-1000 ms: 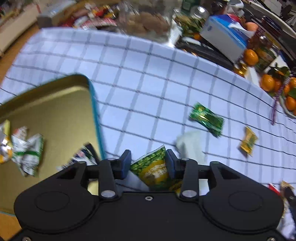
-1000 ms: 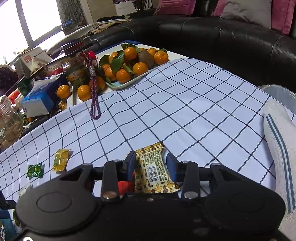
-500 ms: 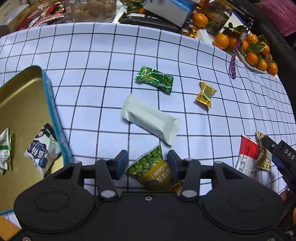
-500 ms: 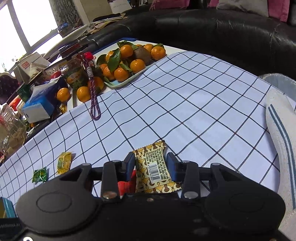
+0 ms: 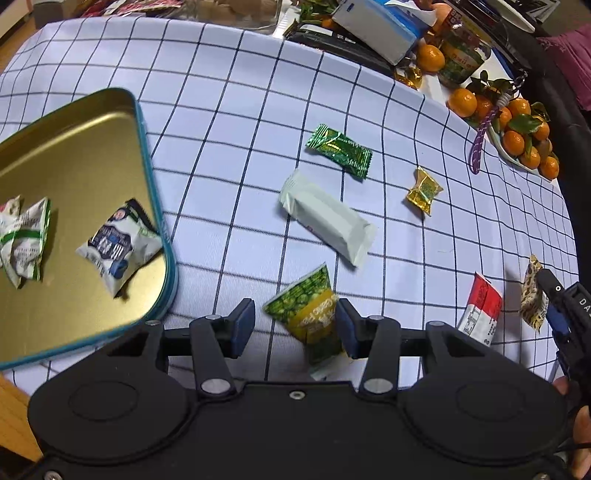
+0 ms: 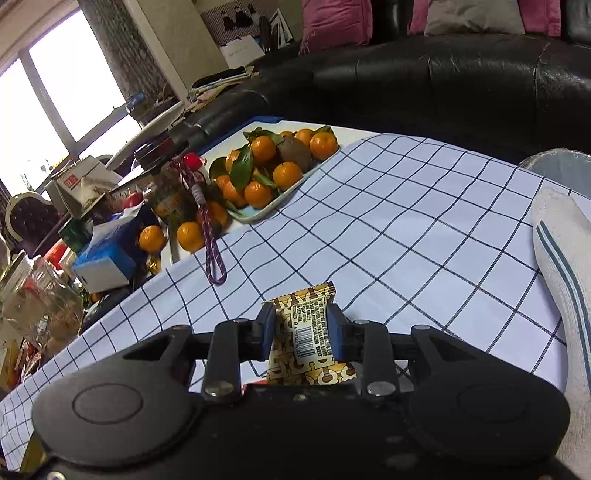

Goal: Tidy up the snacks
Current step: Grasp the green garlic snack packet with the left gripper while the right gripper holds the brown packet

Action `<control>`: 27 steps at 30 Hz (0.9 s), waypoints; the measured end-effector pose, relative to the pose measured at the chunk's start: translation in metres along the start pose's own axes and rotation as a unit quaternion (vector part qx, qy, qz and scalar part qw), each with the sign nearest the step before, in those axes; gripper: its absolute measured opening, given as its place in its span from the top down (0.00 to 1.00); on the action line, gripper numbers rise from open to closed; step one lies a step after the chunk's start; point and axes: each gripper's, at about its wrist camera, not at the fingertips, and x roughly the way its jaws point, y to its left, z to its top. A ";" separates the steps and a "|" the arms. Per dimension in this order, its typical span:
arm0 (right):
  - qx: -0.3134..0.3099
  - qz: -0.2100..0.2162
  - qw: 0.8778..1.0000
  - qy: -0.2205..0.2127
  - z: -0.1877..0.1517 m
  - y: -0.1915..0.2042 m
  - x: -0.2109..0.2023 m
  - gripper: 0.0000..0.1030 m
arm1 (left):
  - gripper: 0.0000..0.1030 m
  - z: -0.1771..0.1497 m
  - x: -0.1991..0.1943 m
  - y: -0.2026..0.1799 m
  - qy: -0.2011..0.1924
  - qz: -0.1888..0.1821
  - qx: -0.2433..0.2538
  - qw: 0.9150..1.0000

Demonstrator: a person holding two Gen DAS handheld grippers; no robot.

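Observation:
In the left wrist view my left gripper (image 5: pixel 293 328) is open, its jaws wide apart; a green-and-yellow pea snack packet (image 5: pixel 308 308) lies between them, against the right pad. The gold tin tray (image 5: pixel 144 147) to the left holds a blue-white packet (image 5: pixel 118 247) and green-white packets (image 5: pixel 24 236). On the cloth lie a white bar (image 5: pixel 325 218), a green candy (image 5: pixel 340 149), a gold candy (image 5: pixel 424 190) and a red-white packet (image 5: pixel 480 308). My right gripper (image 6: pixel 301 330) is shut on a brown-patterned snack packet (image 6: pixel 308 332), also seen at the right edge (image 5: pixel 532 295).
A checked cloth (image 6: pixel 406 221) covers the table. A plate of tangerines (image 6: pixel 273 173), a jar (image 5: pixel 463 55), a tissue box (image 5: pixel 380 26) and clutter line the far edge. A purple cord (image 6: pixel 212 243) lies on the cloth. A socked foot (image 6: pixel 565 266) rests at right.
My left gripper has opened and the pea packet now lies loose between its jaws. The left view swung back toward the tray. My right gripper closed tighter on the brown packet and lifted it.

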 end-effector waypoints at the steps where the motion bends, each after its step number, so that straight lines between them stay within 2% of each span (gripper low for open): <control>1: 0.000 -0.001 1.000 0.001 0.000 0.000 0.000 0.69 | 0.48 -0.002 0.000 0.000 0.000 0.001 0.001 1.000; 9: -0.013 0.005 1.000 0.012 -0.005 0.007 0.003 0.69 | 0.48 -0.002 0.008 -0.004 0.001 -0.003 -0.020 1.000; 15: -0.030 0.013 0.999 0.017 -0.009 0.015 0.003 0.69 | 0.46 -0.003 0.017 -0.015 0.002 -0.002 -0.006 1.000; 22: -0.029 0.019 0.999 0.022 -0.008 0.018 0.003 0.69 | 0.46 -0.002 0.020 -0.028 -0.008 0.027 0.016 0.999; 25: -0.026 0.020 0.999 0.022 -0.006 0.020 0.003 0.69 | 0.56 -0.004 0.021 -0.032 -0.016 0.028 0.032 0.999; 27: -0.025 0.019 0.999 0.023 -0.005 0.022 0.001 0.69 | 0.58 -0.004 0.021 -0.032 -0.015 0.021 0.035 0.999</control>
